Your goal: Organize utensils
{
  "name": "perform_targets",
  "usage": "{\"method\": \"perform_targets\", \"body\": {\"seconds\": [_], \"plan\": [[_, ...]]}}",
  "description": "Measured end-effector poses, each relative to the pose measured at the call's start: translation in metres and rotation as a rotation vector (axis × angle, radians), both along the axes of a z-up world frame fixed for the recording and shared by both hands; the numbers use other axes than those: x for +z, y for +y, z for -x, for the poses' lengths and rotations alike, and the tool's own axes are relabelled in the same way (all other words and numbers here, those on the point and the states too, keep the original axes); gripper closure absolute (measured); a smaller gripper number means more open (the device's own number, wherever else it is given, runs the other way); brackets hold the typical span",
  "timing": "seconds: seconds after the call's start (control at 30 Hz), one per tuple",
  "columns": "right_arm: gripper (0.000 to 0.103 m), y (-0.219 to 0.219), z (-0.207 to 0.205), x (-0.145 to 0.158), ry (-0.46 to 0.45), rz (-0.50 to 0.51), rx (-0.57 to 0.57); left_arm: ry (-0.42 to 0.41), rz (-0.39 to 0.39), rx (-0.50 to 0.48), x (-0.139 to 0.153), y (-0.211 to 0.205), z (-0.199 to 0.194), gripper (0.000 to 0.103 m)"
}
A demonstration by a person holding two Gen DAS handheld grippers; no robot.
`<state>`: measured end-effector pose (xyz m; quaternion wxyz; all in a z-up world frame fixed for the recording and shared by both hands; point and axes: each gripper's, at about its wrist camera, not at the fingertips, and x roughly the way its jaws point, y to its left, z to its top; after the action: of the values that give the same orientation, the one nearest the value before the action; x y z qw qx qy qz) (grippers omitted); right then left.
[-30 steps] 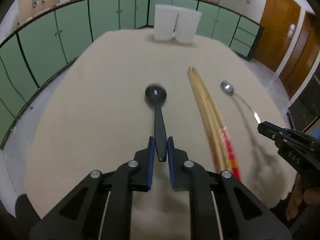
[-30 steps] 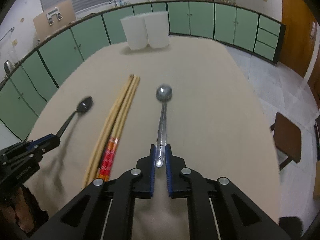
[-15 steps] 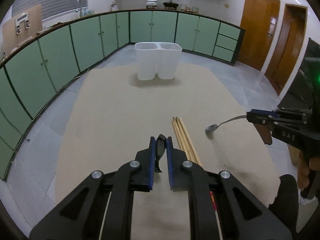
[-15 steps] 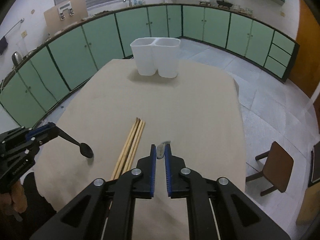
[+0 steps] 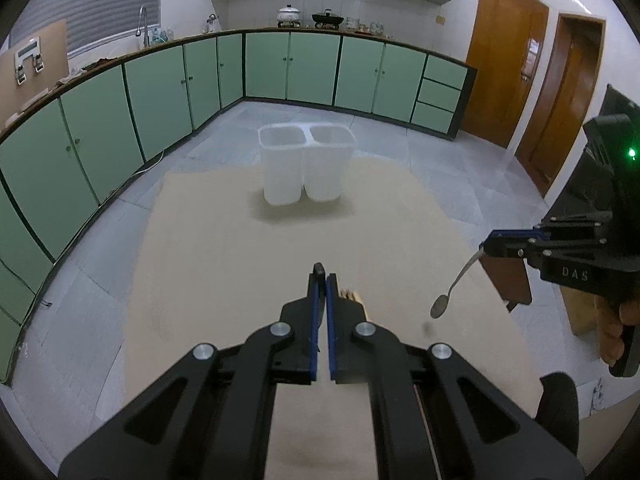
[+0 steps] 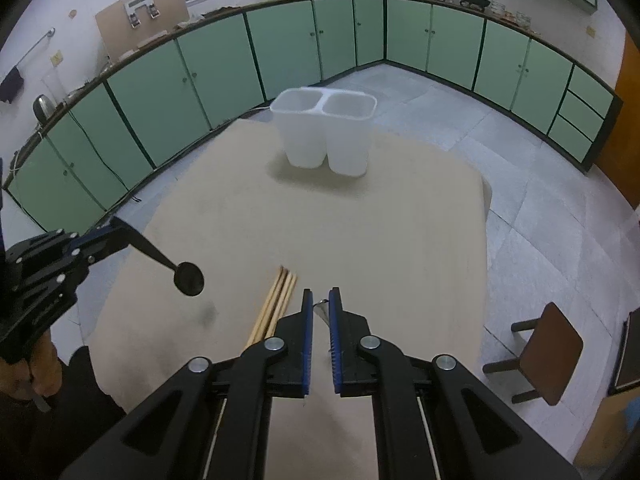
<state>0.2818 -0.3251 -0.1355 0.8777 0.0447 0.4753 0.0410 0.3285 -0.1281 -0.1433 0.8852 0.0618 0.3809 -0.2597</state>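
- The left gripper has its blue-padded fingers pinched on the handle of a black plastic spoon; from the right wrist view the spoon hangs in the air above the table, round bowl angled downward.
- In the left wrist view only the tip of the black handle shows above the pressed-together fingers.
- The right gripper has its fingers clamped on the handle of a shiny metal spoon; seen from the left wrist view, that spoon slants down from the fingers with its oval bowl lowest, off the table.
- A bundle of pale wooden chopsticks lies flat on the beige table, just left of the right gripper and partly hidden behind it.
- A white plastic two-compartment holder stands upright at the table's far end, well apart from both spoons.
- Pale green cabinets line the walls, and a brown wooden stool stands on the grey tiled floor to the right of the table.
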Motion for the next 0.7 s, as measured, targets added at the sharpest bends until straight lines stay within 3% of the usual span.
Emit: {"method": "perform_targets", "body": {"seconds": [0.47, 0.7], "plan": [[0.096, -0.021, -0.117, 0.092, -0.094, -0.020, -0.017, -0.107, 0.052, 0.051, 0.086, -0.039, -0.124, 0.100], [0.101, -0.025, -0.187, 0.106, -0.123, -0.007, -0.038, -0.121, 0.093, 0.098, 0.096, -0.064, -0.193, 0.100]]}}
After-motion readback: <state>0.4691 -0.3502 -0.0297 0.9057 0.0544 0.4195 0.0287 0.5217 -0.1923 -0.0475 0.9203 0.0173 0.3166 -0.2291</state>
